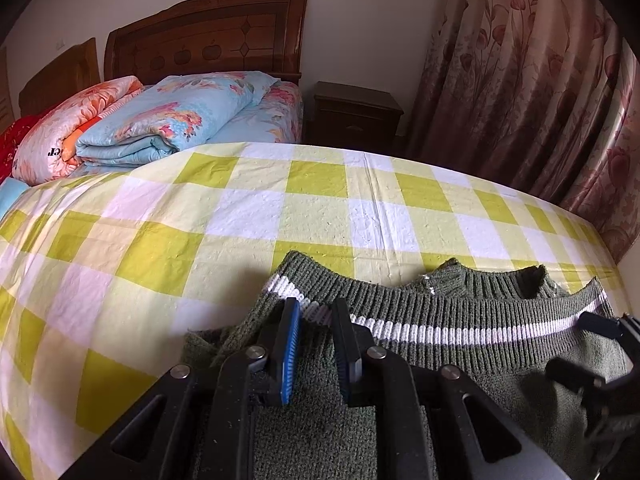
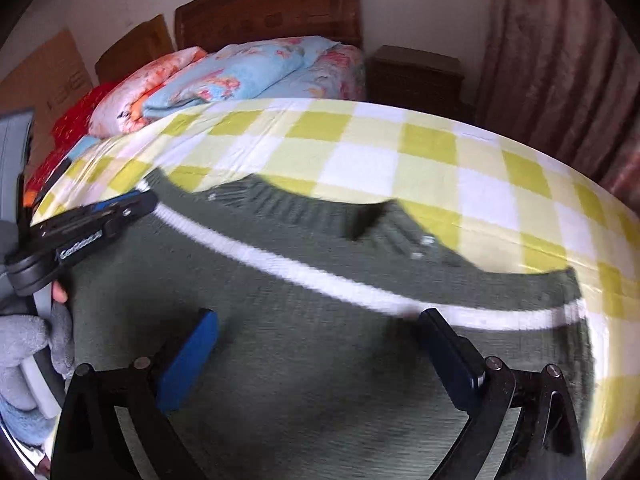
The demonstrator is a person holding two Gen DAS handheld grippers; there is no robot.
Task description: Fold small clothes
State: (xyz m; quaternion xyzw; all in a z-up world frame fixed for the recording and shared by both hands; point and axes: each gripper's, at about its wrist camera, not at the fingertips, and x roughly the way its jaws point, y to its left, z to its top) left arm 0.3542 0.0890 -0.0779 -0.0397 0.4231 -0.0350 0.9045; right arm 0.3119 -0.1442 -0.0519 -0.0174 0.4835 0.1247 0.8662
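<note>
Lying across the near part of a bed covered by a yellow-and-white checked sheet (image 1: 280,208), one dark green knitted sweater (image 1: 460,368) has its ribbed hem, marked by a single white stripe (image 1: 440,334), folded up toward the collar. The left wrist view is sharp and shows the left tool (image 1: 316,348) with its two blue-padded fingers (image 1: 291,352) drawn close together, pinching a bunched corner of the hem right at the stripe; at the right edge of that view part of the right tool (image 1: 600,344) shows over the sweater's other end, though its spread cannot be judged there. The right wrist view is motion-blurred but supplies what the other lacks: the right tool (image 2: 320,356) has its two fingers (image 2: 192,356) wide apart above the green knit with nothing between them, and the left tool (image 2: 120,210) shows from the side, closed at the sweater's far-left corner, with a grey-gloved hand (image 2: 36,344) behind it. Beyond the sheet, both views show two folded floral quilts, one blue (image 1: 176,120) and one orange-pink (image 1: 68,128), one wooden headboard (image 1: 208,36), one dark nightstand (image 1: 356,114) and one patterned curtain (image 1: 528,80).
</note>
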